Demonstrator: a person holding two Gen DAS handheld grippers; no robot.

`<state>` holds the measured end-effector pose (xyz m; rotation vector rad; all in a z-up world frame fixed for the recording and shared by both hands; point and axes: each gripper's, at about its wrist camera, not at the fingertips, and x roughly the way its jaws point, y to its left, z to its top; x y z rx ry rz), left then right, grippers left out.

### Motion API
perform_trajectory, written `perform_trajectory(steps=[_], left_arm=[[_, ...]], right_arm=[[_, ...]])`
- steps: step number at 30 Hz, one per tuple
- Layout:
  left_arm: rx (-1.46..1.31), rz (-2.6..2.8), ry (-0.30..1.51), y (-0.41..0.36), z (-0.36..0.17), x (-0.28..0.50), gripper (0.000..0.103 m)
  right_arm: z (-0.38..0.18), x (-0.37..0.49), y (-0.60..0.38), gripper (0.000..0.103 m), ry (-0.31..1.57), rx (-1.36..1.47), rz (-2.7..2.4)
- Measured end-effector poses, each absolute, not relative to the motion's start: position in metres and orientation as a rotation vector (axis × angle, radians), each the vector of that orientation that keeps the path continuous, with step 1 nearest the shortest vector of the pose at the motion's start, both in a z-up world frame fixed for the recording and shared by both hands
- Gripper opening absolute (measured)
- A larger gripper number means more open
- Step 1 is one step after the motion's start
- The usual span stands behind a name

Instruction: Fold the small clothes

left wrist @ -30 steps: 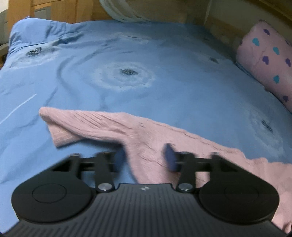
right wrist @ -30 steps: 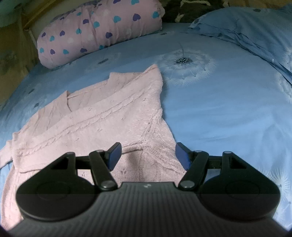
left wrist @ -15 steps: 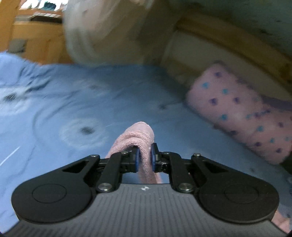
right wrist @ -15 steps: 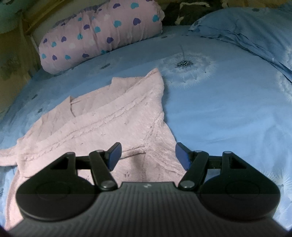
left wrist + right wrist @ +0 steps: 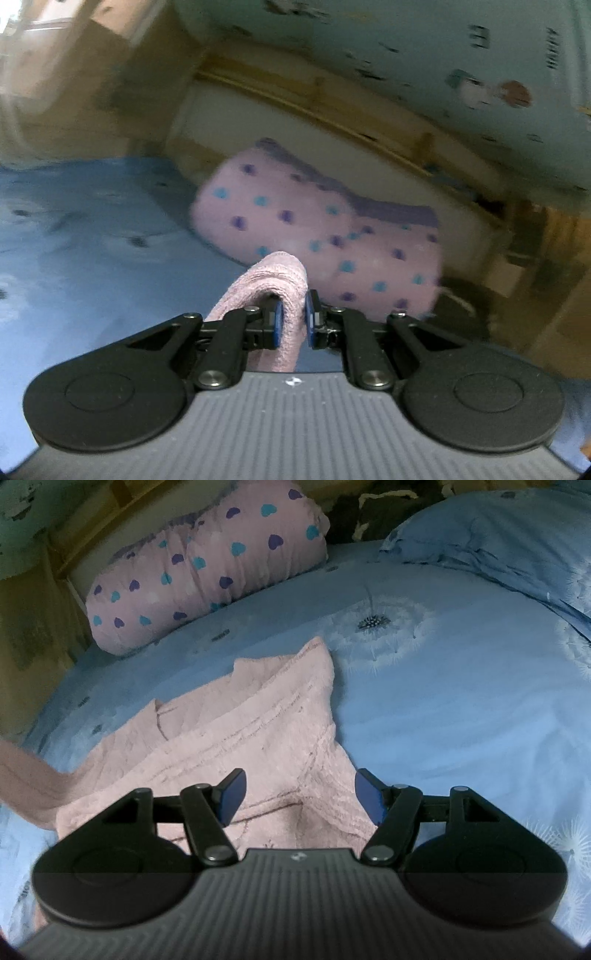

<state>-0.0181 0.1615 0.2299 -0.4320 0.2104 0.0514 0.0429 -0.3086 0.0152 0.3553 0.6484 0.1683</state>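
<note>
A pink knitted sweater (image 5: 258, 731) lies spread on the blue bed sheet (image 5: 461, 686). My left gripper (image 5: 292, 322) is shut on a fold of the sweater's sleeve (image 5: 277, 284) and holds it lifted above the bed. In the right wrist view the lifted sleeve (image 5: 26, 775) rises at the far left edge. My right gripper (image 5: 300, 794) is open and empty, low over the sweater's near part.
A pink pillow with blue and purple hearts (image 5: 207, 565) lies at the head of the bed, also in the left wrist view (image 5: 332, 236). A rumpled blue quilt (image 5: 498, 535) lies at the back right. A wooden bed frame (image 5: 332, 107) and wall stand behind.
My left gripper closed on the sweater's sleeve, lifted it off the bed and swung toward the pillow. The right gripper stayed open and almost still.
</note>
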Motion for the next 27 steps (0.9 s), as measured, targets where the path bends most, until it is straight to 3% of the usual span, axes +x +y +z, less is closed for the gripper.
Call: perform_trajectory(steps=[6,12,18,23,26,27], left_arm=[[-0.394,-0.089,0.281,0.071,0.218,0.002,0.015],[-0.345,-0.165,0.477,-0.003,0.157,0.027,0.015],[-0.319,-0.209,0.653,-0.032,0.081,0.034,0.015],[-0.267,-0.251,0.741,-0.044,0.048,0.03,0.017],[-0.214,-0.274,0.792,-0.043,0.037,0.02,0.034],[-0.201,-0.272,0.799,-0.042,0.037,0.02,0.047]], right_arm=[[0.02,0.04,-0.316,0.068,0.625,0.383,0.172],[0.025,0.036,-0.32,0.068,0.602,0.377,0.16],[0.028,0.034,-0.322,0.068,0.586,0.371,0.155],[0.027,0.035,-0.32,0.068,0.594,0.361,0.164],[0.027,0.035,-0.316,0.068,0.602,0.348,0.17],[0.027,0.036,-0.315,0.068,0.606,0.345,0.173]])
